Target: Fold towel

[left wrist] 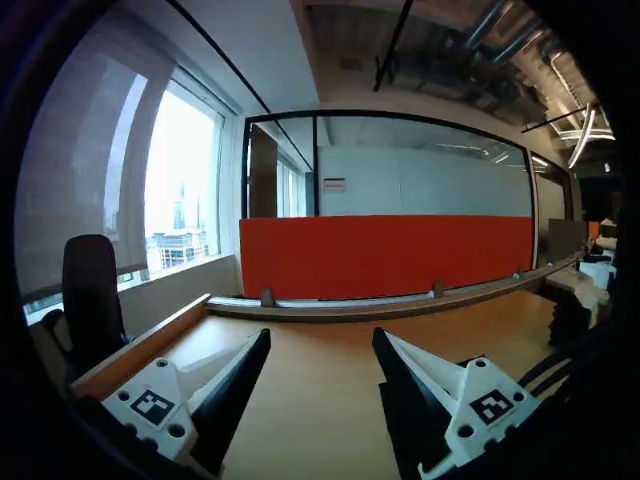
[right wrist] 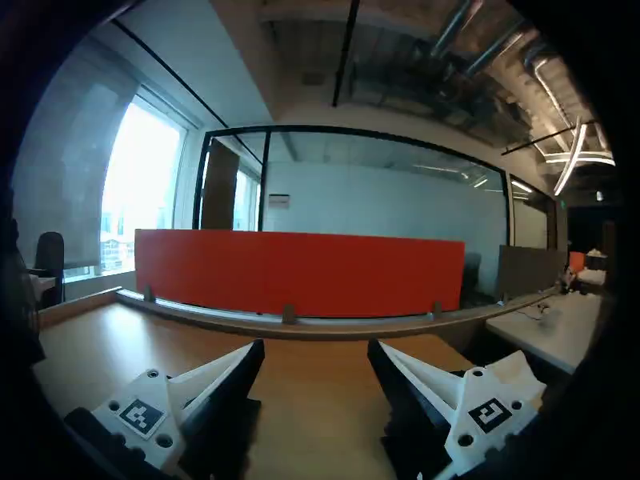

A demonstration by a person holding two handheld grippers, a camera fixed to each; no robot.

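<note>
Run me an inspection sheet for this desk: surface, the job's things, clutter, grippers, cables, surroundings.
Surface: wooden desk, bare between and ahead of the jaws.
Job's things: nothing seen.
Clutter: a dark object and white items at the desk's far right end, too small to identify.
Grippers: left gripper open, nothing between its jaws; right gripper open, likewise.
Cables: what look like black cables at the lower right of the left gripper view.
Surroundings: orange divider along the desk's far edge, window, black chair by the window, white desk alongside, ceiling pipes overhead.
</note>
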